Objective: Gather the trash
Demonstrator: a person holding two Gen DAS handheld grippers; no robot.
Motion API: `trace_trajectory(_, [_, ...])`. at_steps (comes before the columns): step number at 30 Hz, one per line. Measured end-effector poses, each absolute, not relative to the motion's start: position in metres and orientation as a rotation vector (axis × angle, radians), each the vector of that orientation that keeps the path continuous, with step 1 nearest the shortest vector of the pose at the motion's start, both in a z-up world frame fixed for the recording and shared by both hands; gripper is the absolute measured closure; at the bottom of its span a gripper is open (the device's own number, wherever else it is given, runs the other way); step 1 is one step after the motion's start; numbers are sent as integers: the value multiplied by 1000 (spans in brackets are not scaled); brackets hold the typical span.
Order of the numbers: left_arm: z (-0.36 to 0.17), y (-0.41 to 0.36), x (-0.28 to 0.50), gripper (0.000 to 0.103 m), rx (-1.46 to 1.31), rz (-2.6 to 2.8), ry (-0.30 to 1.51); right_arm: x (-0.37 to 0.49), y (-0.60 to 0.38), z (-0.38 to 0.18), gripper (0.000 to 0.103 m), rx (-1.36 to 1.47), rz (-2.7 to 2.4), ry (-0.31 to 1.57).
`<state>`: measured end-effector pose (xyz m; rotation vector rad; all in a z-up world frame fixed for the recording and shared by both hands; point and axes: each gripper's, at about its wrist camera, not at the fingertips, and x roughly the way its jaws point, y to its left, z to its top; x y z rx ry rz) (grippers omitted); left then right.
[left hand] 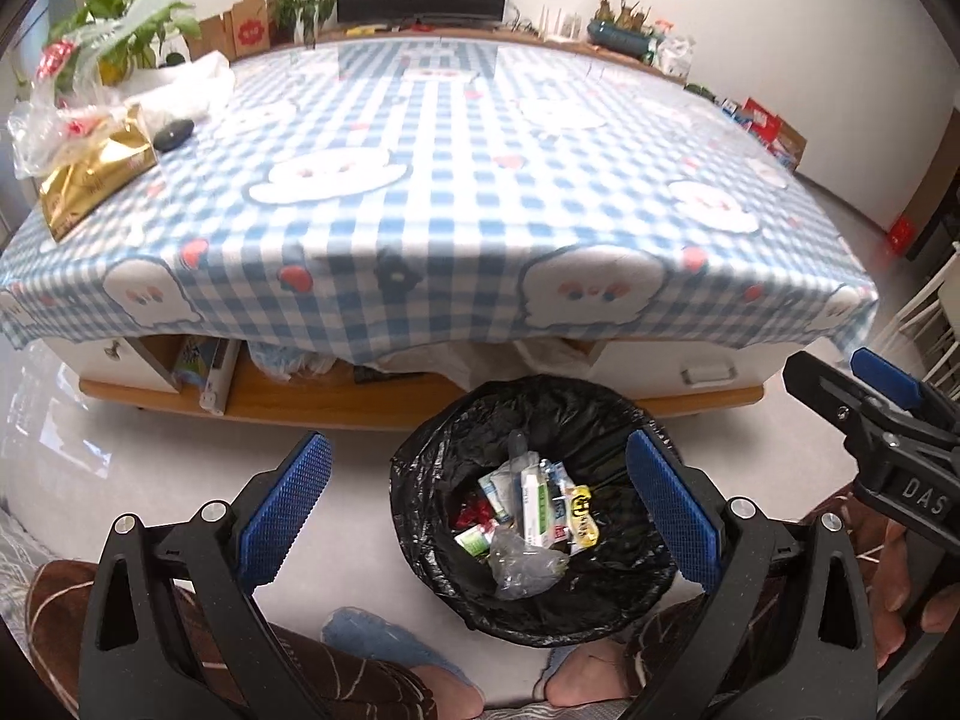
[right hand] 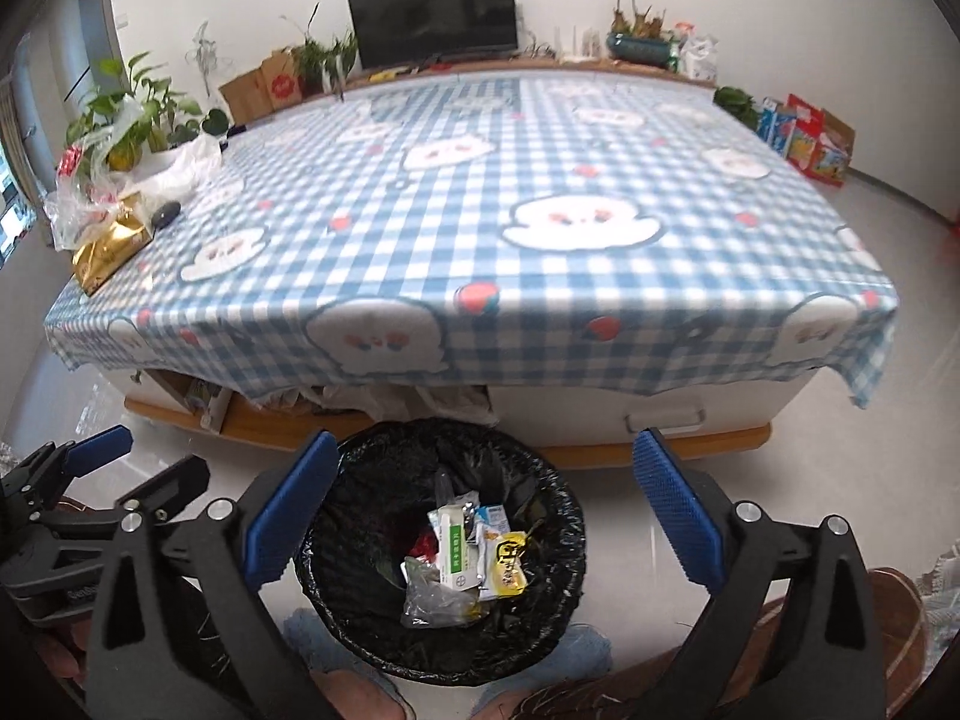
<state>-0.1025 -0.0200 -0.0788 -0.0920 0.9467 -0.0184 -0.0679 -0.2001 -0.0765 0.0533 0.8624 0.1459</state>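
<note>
A bin lined with a black bag [left hand: 456, 438] [right hand: 558, 516] stands on the floor in front of the table. It holds wrappers, a white-green box [left hand: 537, 507] [right hand: 453, 552], a yellow packet [right hand: 510, 564] and a clear plastic bag [left hand: 522, 564]. My left gripper [left hand: 480, 510] is open and empty above the bin. My right gripper [right hand: 486, 510] is open and empty above the bin too. The right gripper shows at the right edge of the left wrist view [left hand: 864, 396]; the left one shows at the left edge of the right wrist view [right hand: 120, 462].
A low table with a blue checked cloth [left hand: 456, 210] [right hand: 492, 228] fills the middle. At its left corner lie a gold bag [left hand: 90, 180] [right hand: 111, 246], clear plastic bags [left hand: 54, 120], a dark oval item [left hand: 174, 135] and white plastic [left hand: 192, 81]. Plants, boxes and a TV line the back wall. My slippered feet are below.
</note>
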Motion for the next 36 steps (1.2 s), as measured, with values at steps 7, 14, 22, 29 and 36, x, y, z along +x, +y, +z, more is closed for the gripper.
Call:
trace_trajectory(7, [-42, -25, -130, 6, -77, -2, 880, -102, -204, -49, 8, 5, 123, 800])
trace_trajectory(14, [-31, -30, -138, 6, -61, 0, 854, -118, -200, -40, 8, -15, 133, 779])
trace_trajectory(22, [-30, -28, -139, 6, -61, 4, 850, -116, -202, -41, 8, -4, 127, 785])
trace_trajectory(29, [-31, -29, -138, 6, -51, 4, 851, -114, -204, -42, 8, 1, 123, 788])
trace_trajectory(36, [-32, -29, -138, 6, -52, 2, 852, -113, -205, -43, 8, 3, 123, 791])
